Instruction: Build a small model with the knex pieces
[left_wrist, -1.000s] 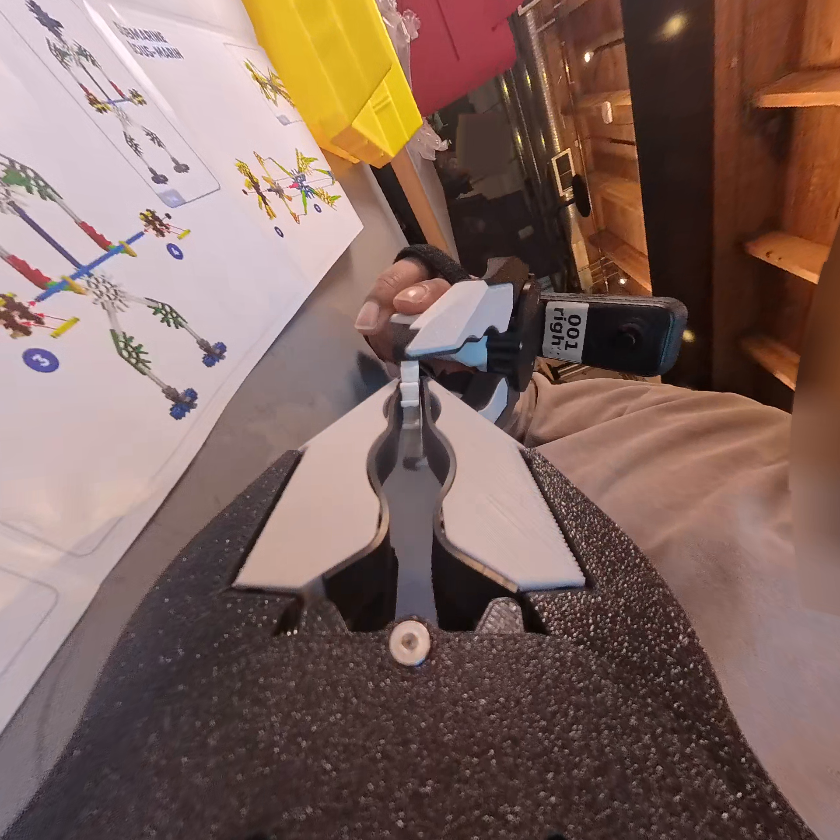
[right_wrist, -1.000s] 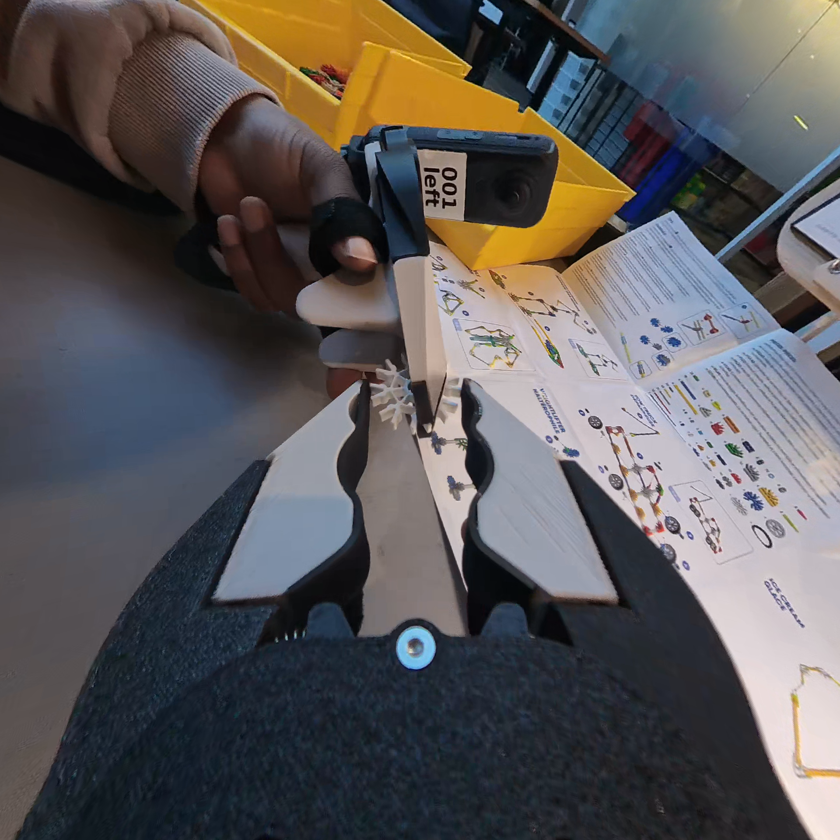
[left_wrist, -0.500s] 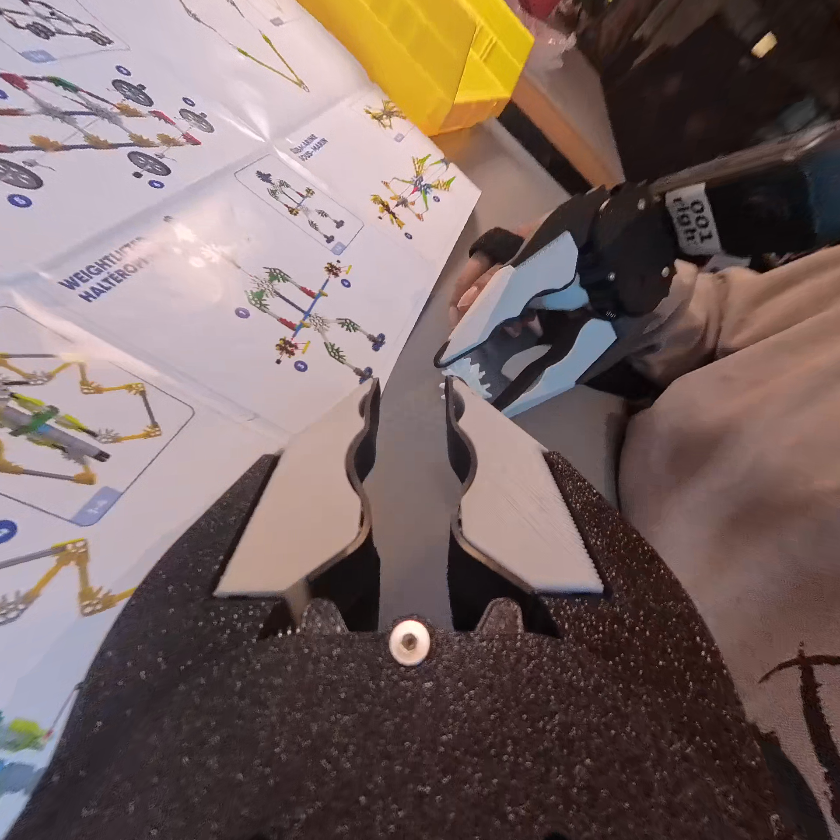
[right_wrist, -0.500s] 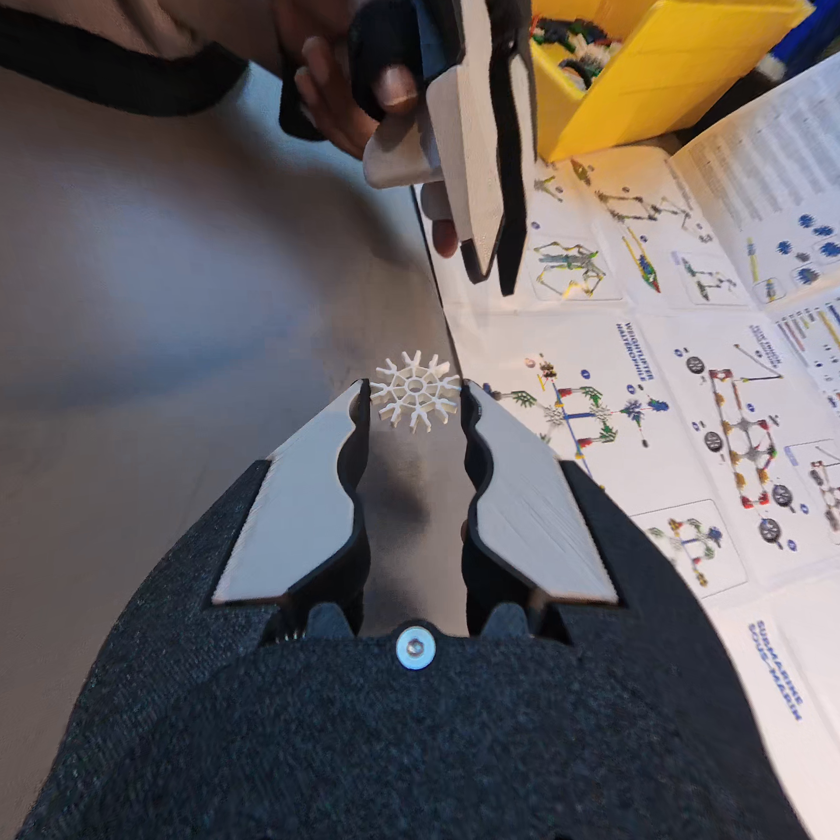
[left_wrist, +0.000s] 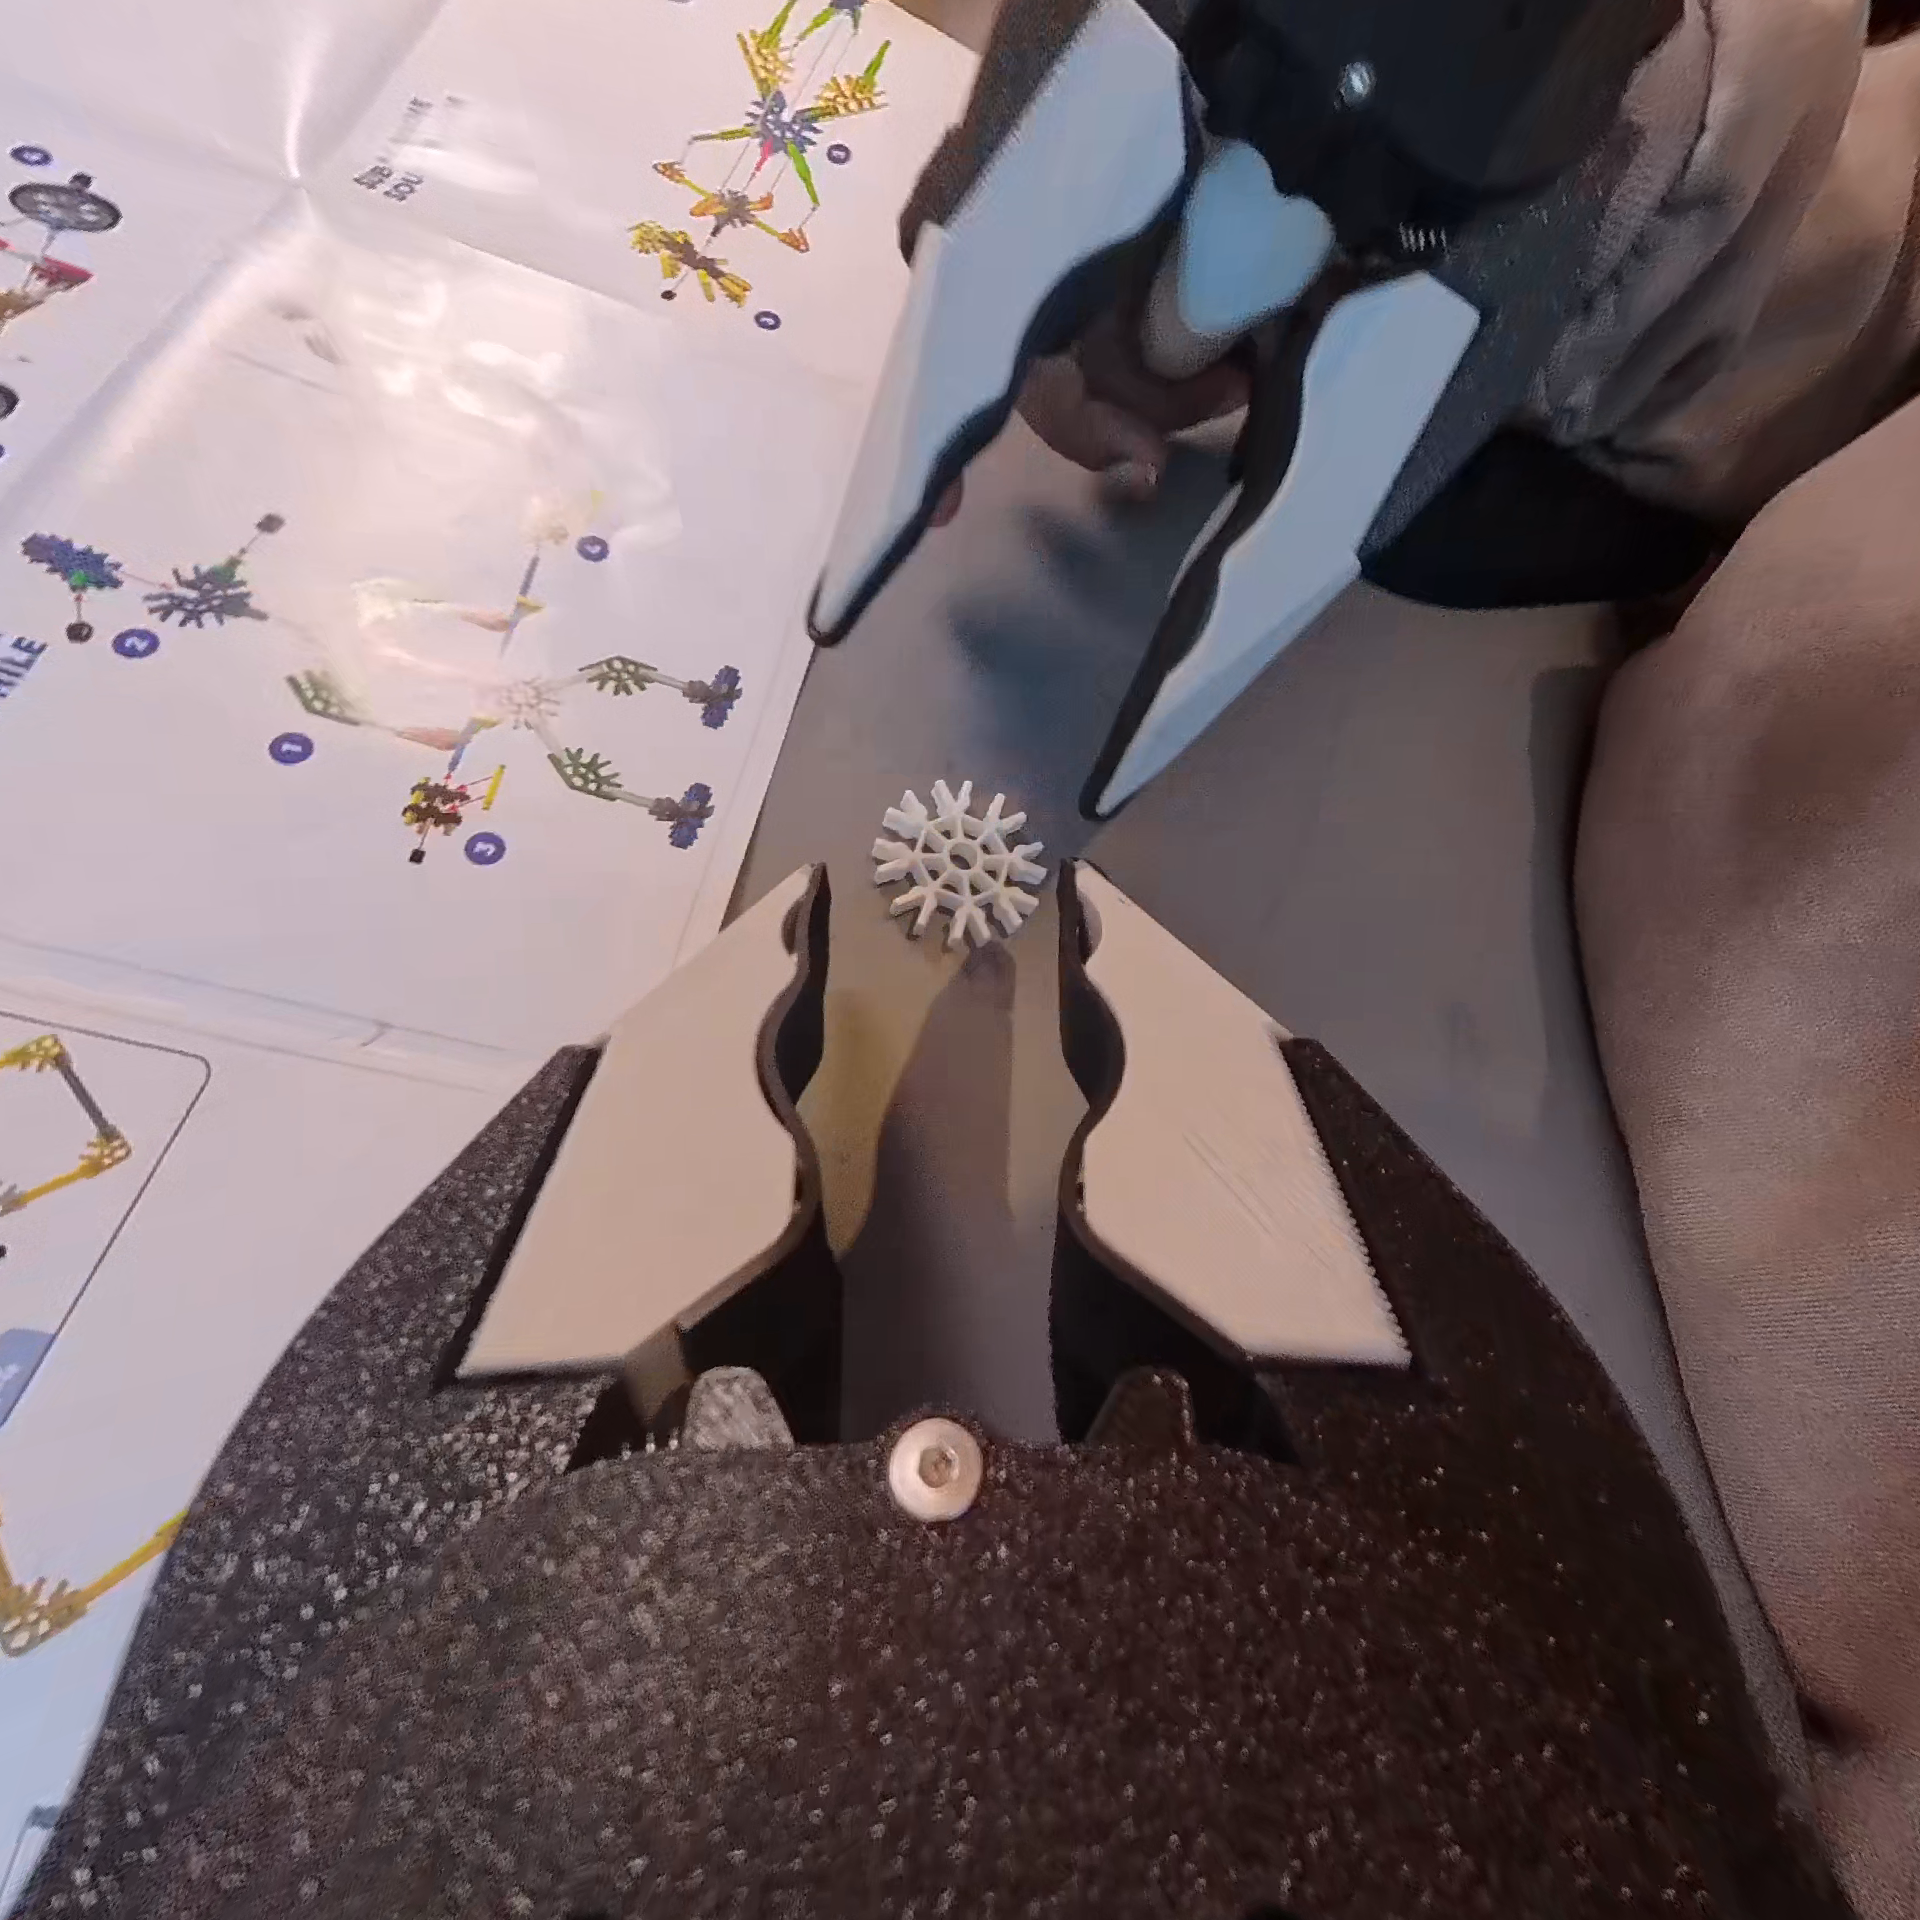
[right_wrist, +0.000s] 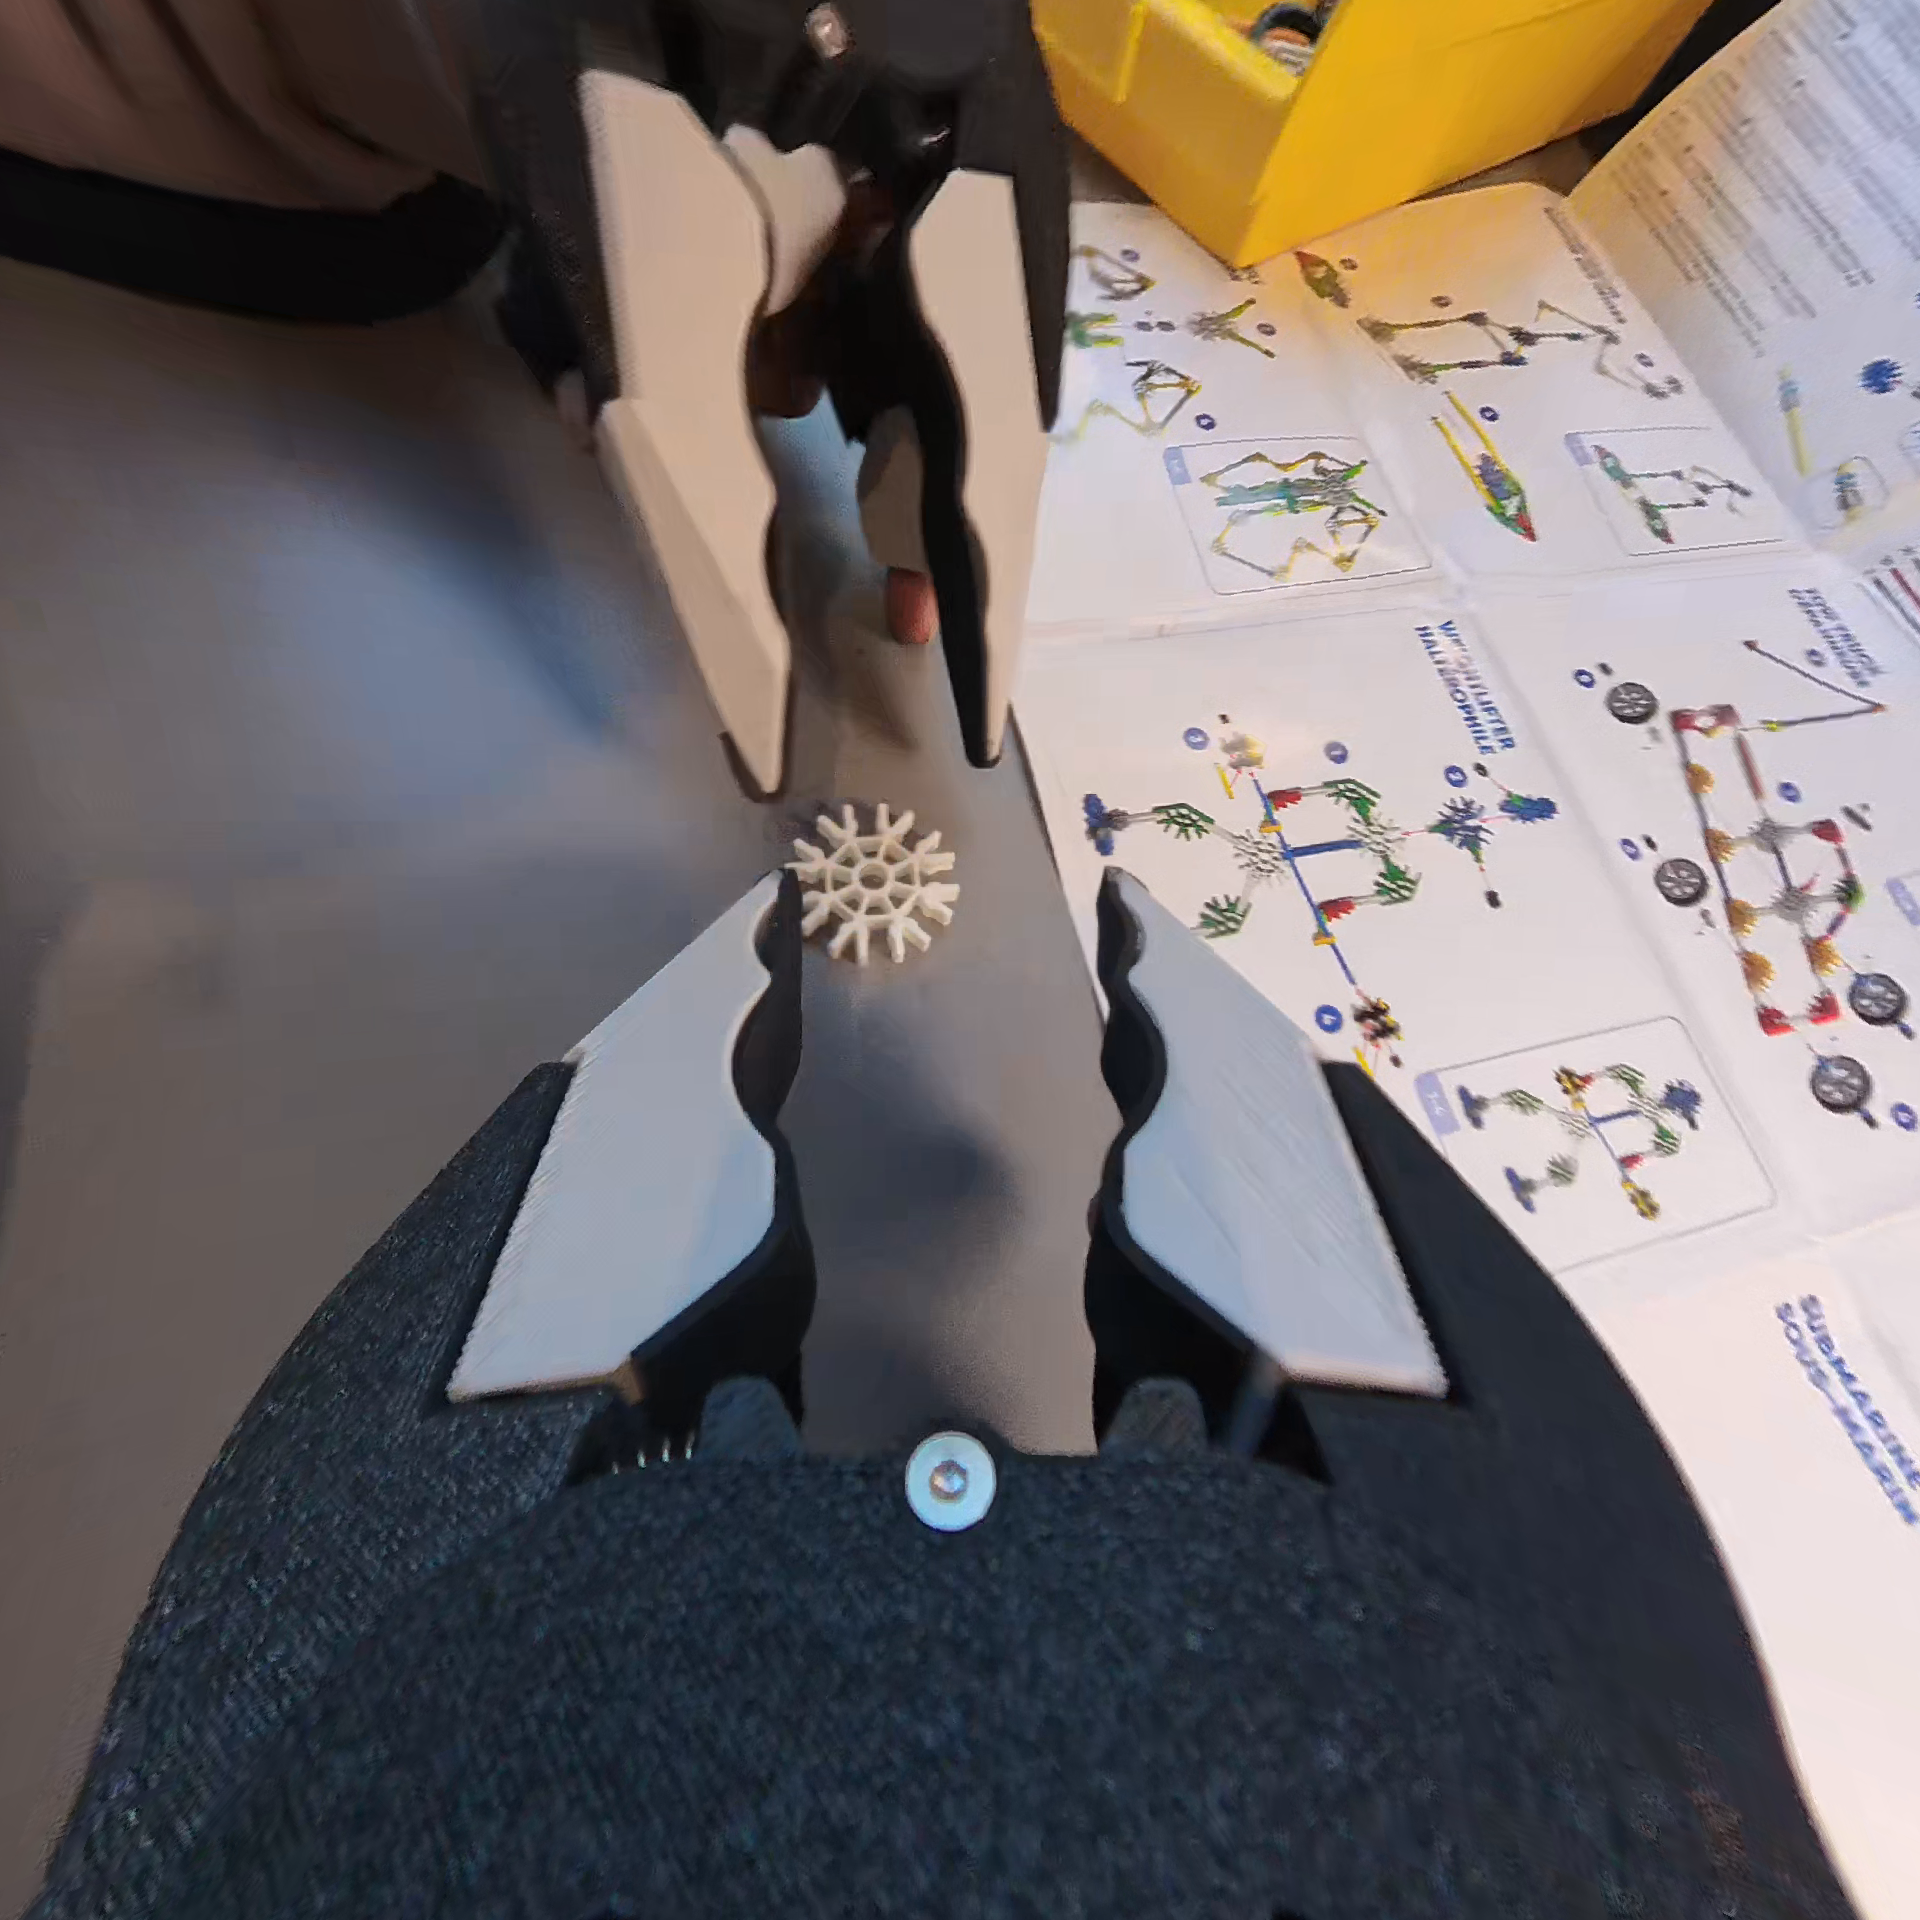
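Note:
A white snowflake-shaped connector piece (left_wrist: 958, 864) lies flat on the grey table, also in the right wrist view (right_wrist: 873, 881). My left gripper (left_wrist: 943, 883) is open and empty, its tips on either side of the piece. My right gripper (right_wrist: 945, 885) is open and empty, its left fingertip beside the piece. Each gripper faces the other across the piece: the right one shows in the left wrist view (left_wrist: 961, 717) and the left one in the right wrist view (right_wrist: 868, 764).
A large white instruction sheet (left_wrist: 343, 499) with coloured model drawings covers the table beside the piece, also in the right wrist view (right_wrist: 1507, 727). A yellow parts bin (right_wrist: 1320, 114) stands at the back. A person's beige sleeve (left_wrist: 1766, 935) lies along the right. The grippers are tip to tip, or close to it.
The right gripper has opened and let the white connector down onto the table. The left gripper, open since half a second ago, has swung round to point at the piece.

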